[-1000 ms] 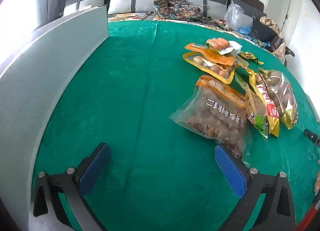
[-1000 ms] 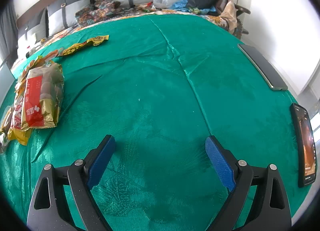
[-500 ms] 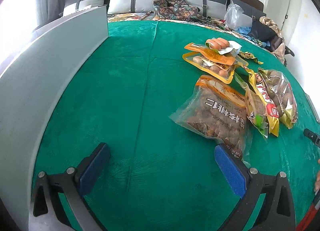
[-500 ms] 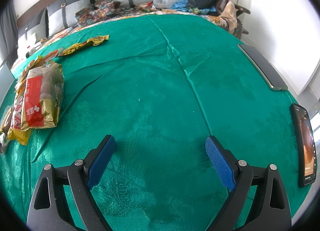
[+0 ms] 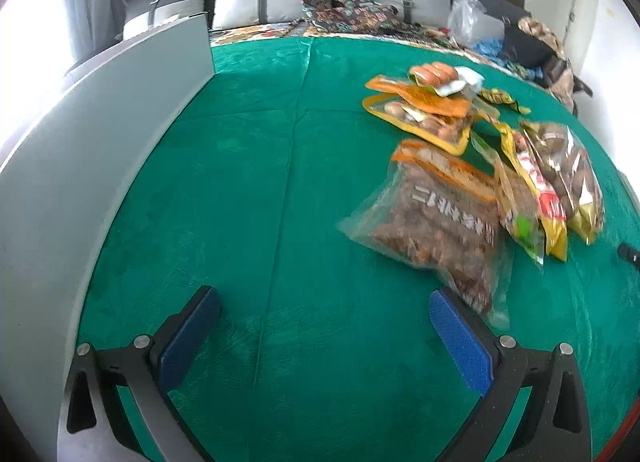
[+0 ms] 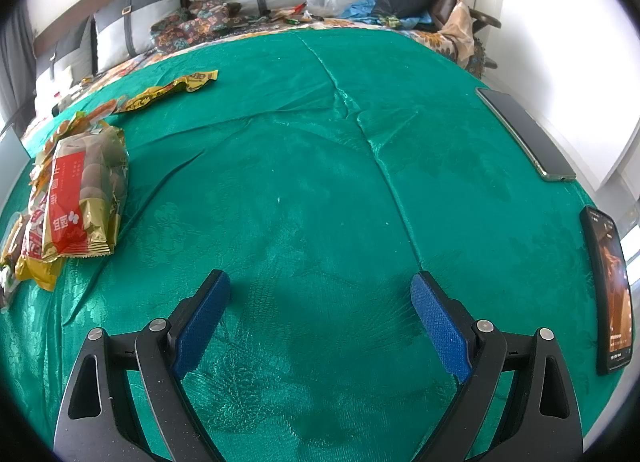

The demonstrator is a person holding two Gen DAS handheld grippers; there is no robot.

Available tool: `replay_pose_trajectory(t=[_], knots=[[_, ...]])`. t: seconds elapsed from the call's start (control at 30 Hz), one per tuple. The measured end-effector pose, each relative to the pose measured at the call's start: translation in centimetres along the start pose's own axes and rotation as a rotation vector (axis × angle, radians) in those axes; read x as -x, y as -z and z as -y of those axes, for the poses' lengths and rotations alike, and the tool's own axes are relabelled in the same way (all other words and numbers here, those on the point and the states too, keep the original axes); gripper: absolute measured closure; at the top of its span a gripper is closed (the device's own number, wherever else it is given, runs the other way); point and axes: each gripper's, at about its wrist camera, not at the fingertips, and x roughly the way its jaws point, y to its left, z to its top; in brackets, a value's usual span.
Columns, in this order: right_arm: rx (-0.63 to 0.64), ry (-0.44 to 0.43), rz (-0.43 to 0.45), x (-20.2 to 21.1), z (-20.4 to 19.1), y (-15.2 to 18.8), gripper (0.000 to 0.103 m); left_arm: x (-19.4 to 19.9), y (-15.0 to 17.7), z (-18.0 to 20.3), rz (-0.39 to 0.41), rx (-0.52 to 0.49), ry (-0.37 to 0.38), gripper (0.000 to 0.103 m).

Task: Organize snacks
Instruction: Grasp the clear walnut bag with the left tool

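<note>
Both the left gripper (image 5: pixel 324 304) and the right gripper (image 6: pixel 320 288) have black angular frames, silver round screws and textured blue rectangular pads (image 6: pixel 438 326).

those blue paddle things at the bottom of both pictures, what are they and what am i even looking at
They are the fingers of two hand-held grabbers; a person carries one in each hand. Each picture comes from a wide-angle camera on one tool, looking forward. The left tool and right tool are both open and hold nothing. Below is a green cloth. On it lie snack bags: a clear bag of brown pieces, a red and gold bag and others behind. Two phones lie at the right edge, a grey box on the left.
</note>
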Motion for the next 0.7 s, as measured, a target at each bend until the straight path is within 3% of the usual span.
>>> replay_pose_trajectory(t=[0.1, 0.23, 0.37, 0.43, 0.5, 0.6, 0.7], knots=[[0.000, 0.000, 0.000, 0.0, 0.0, 0.0, 0.009, 1.2, 0.9, -0.5, -0.025, -0.003, 0.051, 0.000], [0.000, 0.000, 0.000, 0.0, 0.0, 0.0, 0.009, 3.7, 1.7, -1.9, 0.009, 0.055, 0.175, 0.000], [0.000, 0.001, 0.001, 0.0, 0.0, 0.0, 0.009, 3.8, -1.2, -1.3, -0.006, 0.049, 0.209, 0.000], [0.000, 0.000, 0.001, 0.0, 0.0, 0.0, 0.009, 3.0, -2.8, 0.1, -0.036, 0.005, 0.213, 0.000], [0.000, 0.001, 0.001, 0.0, 0.0, 0.0, 0.009, 1.2, -4.6, 2.3, -0.110, -0.123, 0.203, 0.002], [0.000, 0.001, 0.001, 0.0, 0.0, 0.0, 0.009, -0.8, -6.1, 5.2, -0.159, -0.301, 0.211, 0.003], [0.000, 0.001, 0.001, -0.1, 0.0, 0.0, 0.009, -2.6, -7.0, 7.0, -0.217, -0.397, 0.213, 0.003]])
